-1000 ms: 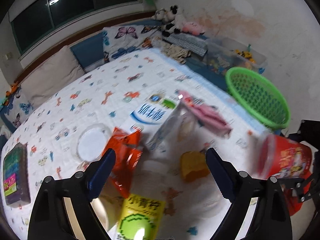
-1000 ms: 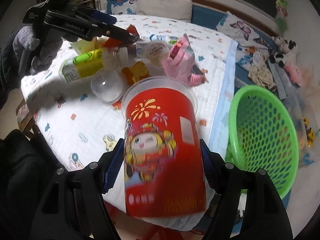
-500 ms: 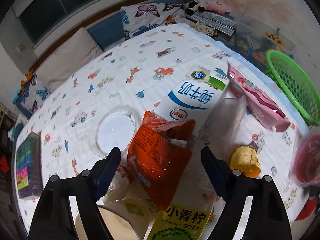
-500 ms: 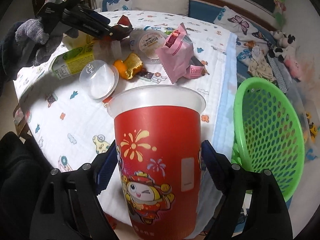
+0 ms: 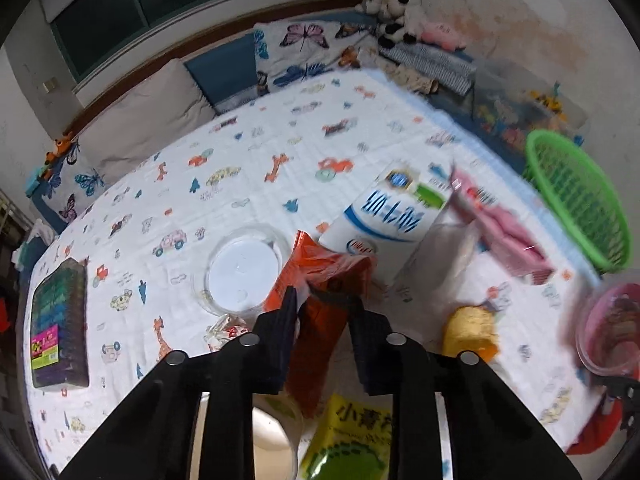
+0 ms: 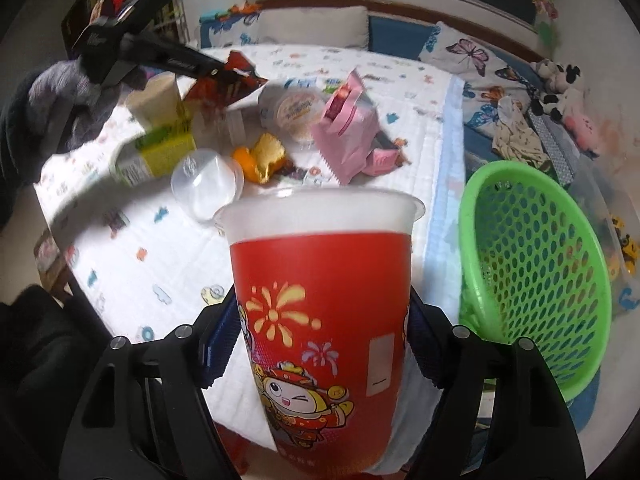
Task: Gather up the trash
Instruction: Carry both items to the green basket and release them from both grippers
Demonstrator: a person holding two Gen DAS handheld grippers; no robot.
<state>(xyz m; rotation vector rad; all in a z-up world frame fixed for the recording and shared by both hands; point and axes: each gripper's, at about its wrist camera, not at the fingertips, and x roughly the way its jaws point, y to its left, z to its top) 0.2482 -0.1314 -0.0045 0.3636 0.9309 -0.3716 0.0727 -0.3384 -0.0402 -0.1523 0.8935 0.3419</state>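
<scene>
My left gripper [image 5: 320, 306] is shut on an orange snack wrapper [image 5: 320, 264]; in the right wrist view the wrapper [image 6: 230, 80] hangs lifted above the bed. A red cartoon cup [image 6: 320, 320] stands upright between the pads of my right gripper [image 6: 320, 322], whose jaws are closing and pressing its sides. A green basket [image 6: 540, 280] sits just right of the cup, off the bed edge. Left on the sheet are a milk carton [image 5: 392, 216], a pink bag [image 6: 348, 136], orange peel [image 6: 260, 158], a clear dome lid [image 6: 206, 182] and a yellow-green carton [image 6: 156, 152].
A flat clear lid [image 5: 242, 272] lies left of the wrapper. A dark box [image 5: 60, 320] rests at the bed's left edge. Pillows [image 5: 300, 48] and plush toys [image 5: 396, 8] line the far side. A person's gloved hand [image 6: 60, 92] holds the left tool.
My left gripper went from wide open to shut on the orange wrapper and raised it. The red cup in my right gripper turned upright and the view swung slightly toward the basket.
</scene>
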